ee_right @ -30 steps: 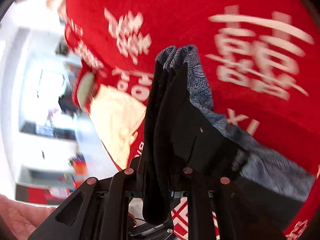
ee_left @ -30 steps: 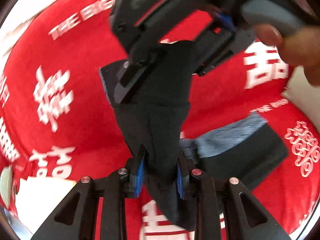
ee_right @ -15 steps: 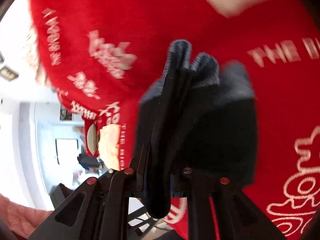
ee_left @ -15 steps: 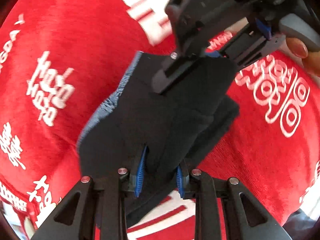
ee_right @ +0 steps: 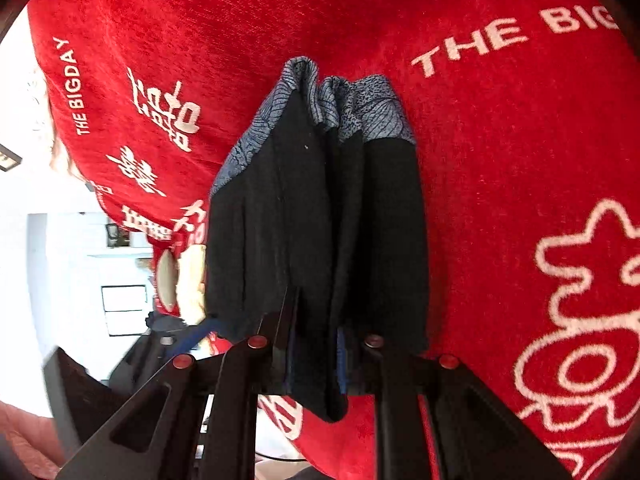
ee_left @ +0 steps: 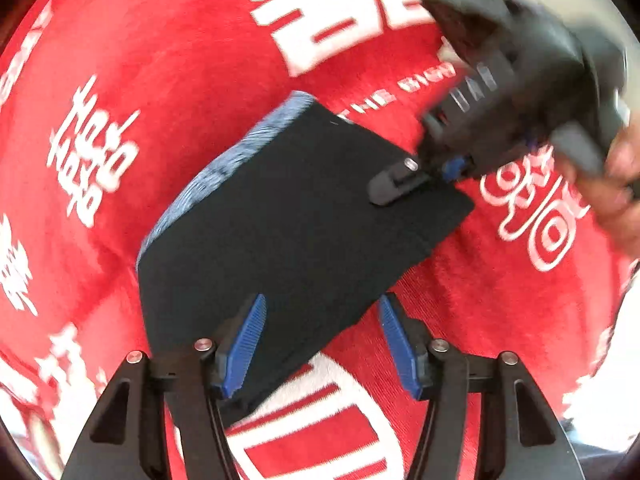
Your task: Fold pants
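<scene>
1. The folded black pants (ee_left: 296,216) lie on a table covered by a red cloth (ee_left: 180,60).
2. The left gripper (ee_left: 320,340) has just been opening; its blue fingers (ee_left: 244,340) stand apart over the pants' near edge.
3. The right gripper (ee_right: 316,356) pinches the pants' far end, its fingers narrow.

Black tongs (ee_left: 322,340) carry ribbed blue pads (ee_left: 244,344) and silver screws.

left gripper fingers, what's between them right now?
Left wrist view: the left gripper has just been opening, and a corner of the folded black pants lies between its fingers, untouched, with the red cloth under the rest.
</scene>
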Demonstrator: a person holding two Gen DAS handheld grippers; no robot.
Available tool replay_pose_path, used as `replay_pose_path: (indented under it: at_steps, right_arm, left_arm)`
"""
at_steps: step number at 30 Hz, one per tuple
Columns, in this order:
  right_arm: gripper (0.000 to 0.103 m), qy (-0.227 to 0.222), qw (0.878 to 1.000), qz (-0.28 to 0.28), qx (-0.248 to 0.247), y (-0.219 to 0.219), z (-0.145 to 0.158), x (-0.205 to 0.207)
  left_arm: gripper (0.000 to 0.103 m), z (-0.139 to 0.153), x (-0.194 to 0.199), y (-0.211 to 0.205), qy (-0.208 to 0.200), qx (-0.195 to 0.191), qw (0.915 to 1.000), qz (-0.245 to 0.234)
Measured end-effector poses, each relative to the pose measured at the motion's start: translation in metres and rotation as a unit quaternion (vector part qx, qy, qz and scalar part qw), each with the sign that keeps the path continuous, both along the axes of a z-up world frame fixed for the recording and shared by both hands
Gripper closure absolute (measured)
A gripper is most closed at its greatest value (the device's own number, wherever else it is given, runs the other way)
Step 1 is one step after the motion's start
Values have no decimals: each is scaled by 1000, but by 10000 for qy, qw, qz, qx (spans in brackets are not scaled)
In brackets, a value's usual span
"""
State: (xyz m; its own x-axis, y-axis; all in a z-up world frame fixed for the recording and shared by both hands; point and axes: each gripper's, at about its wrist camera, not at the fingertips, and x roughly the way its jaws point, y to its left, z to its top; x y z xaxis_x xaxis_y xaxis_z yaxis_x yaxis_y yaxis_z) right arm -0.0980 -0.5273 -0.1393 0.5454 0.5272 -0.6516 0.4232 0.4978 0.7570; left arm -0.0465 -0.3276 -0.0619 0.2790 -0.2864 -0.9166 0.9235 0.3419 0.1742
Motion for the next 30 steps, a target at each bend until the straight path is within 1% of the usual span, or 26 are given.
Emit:
replay_pose_path:
  at_steps: [1,2,3,4,5,8,10,12,14,15,17,18,21,23,25,26,28,29,30]
  right_arm:
    - [86,55,9999,-2,-93,1,4,-1]
    - [85,144,9996,11,-252,3,9,0]
    - [81,217,9991,21,-377,4,13,0]
    - [80,296,9982,40,-521,6,18,1]
    - [79,381,9969,65,-685,9,24,1]
    - [79,715,9900,118,-1214,17,41,2]
    - [79,874,9848,88,-1498,21,48,-2]
    - [79,946,9794,-2,-1782,27,60,-6]
    - [79,914,9747,11,-2041,33,70,-10]
    - [79,830,9725,112,-2175,43,77,-7]
    - [79,718,9665,382,-2436,58,83,2]
    - [79,689,9626,553,-2561,67,85,9]
    - [79,757,9538,861,-2777,84,79,25]
    - [79,933,9499,962,-2823,87,69,31]
    - [79,1200,9433,1038,-2916,90,56,33]
    - [79,1312,9449,995,-2830,89,48,31]
    - [79,1317,9500,844,-2701,87,45,28]
    - [79,1298,9507,808,-2697,87,45,27]
    - [79,1302,9494,822,-2739,89,45,27]
  left_arm:
    - [42,7,13,8,254,-116,9993,249]
    - [42,10,25,16,410,-181,9978,490]
    - [42,13,44,25,635,-244,9938,878]
    - [42,13,53,30,753,-261,9908,1091]
    - [42,11,69,39,881,-243,9859,1400]
    - [42,0,101,65,1124,-169,9701,2145]
    - [42,-4,110,77,1141,-172,9647,2366]
    - [42,-10,121,84,1177,-173,9611,2494]
    - [42,-17,126,88,1241,-167,9587,2554]
    - [42,-22,128,89,1339,-145,9571,2566]
    - [42,-36,128,93,1586,-101,9501,2685]
    - [42,-42,134,93,1646,-117,9474,2743]
    - [41,-44,136,95,1666,-182,9464,2761]
    - [32,-44,135,96,1722,-191,9456,2755]
    - [31,-42,134,97,1745,-214,9457,2734]
    - [31,-42,133,97,1734,-224,9463,2720]
    - [30,-40,131,99,1724,-245,9460,2734]
    - [22,-40,131,99,1723,-239,9456,2749]
    - [18,-40,131,101,1732,-225,9445,2784]
